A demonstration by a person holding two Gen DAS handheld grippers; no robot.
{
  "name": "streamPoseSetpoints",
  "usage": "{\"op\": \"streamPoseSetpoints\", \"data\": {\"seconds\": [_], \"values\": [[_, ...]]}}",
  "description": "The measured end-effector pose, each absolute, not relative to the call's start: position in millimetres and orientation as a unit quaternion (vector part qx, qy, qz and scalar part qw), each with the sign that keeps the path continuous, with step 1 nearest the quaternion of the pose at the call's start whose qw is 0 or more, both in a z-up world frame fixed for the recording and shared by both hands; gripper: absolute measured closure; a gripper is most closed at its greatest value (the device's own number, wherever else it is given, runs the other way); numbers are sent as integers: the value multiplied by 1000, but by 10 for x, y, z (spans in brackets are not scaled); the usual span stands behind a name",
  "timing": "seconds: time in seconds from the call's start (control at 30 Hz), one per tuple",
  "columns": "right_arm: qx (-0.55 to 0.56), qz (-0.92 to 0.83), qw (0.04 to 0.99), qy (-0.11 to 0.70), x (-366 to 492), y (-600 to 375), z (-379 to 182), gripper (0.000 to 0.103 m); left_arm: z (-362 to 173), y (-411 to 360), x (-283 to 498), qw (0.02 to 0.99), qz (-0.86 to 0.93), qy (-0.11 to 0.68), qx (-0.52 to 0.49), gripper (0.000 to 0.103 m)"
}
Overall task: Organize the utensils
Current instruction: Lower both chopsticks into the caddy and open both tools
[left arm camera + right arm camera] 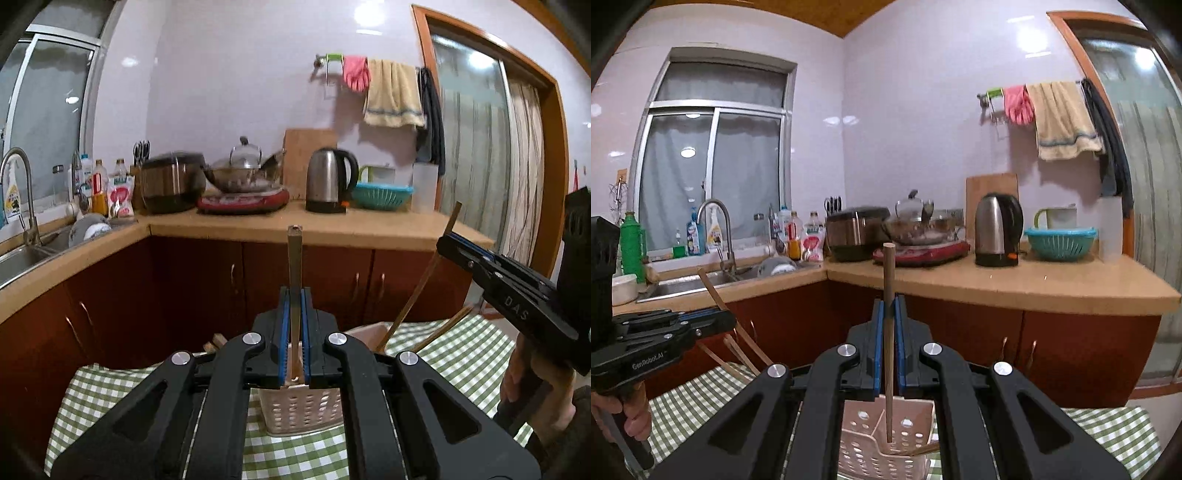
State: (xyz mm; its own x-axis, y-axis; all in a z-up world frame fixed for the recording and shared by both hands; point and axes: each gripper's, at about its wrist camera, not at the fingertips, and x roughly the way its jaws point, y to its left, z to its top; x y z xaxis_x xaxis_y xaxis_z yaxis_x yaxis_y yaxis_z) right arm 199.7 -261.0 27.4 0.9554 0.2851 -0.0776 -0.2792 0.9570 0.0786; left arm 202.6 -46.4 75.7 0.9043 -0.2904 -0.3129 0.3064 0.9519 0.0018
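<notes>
**2 chopsticks gripped, holder directly below**

Checked surface (110, 398): carries the perforated holder (303, 410), standing upright with loose chopsticks (410, 306) leaning from it.

Left gripper (294, 325): jaws closed on 1 upright wooden chopstick (294, 266). Right gripper (889, 332): jaws closed on a round chopstick (888, 280), its lower end apparently just inside the holder (886, 435).

Recommendation: keep each stick vertical, centre it over a free compartment, lower until it appears seated, then release. Avoid knocking the leaning sticks or tipping the light holder.

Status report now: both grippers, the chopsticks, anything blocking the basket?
Left gripper shut on a chopstick. Right gripper shut on another chopstick. Basket just below, nothing blocking it.
</notes>
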Motion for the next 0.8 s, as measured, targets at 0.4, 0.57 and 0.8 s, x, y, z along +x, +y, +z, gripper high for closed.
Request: {"op": "streamPoseSetpoints", "data": {"seconds": [0.4, 0.57, 0.8], "values": [[11, 135, 987, 86, 2185, -2517, 18, 96, 460, -540, 2295, 969, -151, 193, 34, 95], [11, 131, 988, 76, 2137, -2527, 62, 80, 518, -535, 2289, 971, -150, 182, 24, 59], [11, 126, 990, 59, 1956, -2566, 172, 69, 673, -510, 2186, 976, -148, 157, 16, 47]]}}
